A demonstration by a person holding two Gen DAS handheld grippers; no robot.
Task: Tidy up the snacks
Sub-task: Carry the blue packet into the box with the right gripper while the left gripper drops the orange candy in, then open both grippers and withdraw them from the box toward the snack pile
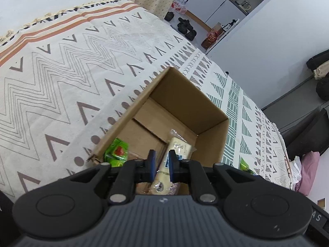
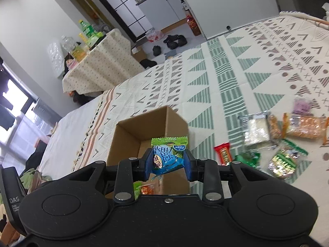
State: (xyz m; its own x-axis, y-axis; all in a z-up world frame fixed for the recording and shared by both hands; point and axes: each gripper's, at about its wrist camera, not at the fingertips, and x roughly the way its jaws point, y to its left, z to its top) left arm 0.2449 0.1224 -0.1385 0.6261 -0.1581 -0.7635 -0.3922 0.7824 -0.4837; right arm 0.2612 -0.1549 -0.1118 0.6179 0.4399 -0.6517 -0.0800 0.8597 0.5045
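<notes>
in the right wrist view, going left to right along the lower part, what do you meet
cardboard box → green and blue snack packet in the right gripper → red packet → green packet → orange packets

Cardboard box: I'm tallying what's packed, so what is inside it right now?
In the cardboard box lie a green snack packet and a long pale packet. The left hand-held gripper hides the box's near end, so anything there cannot be seen.
</notes>
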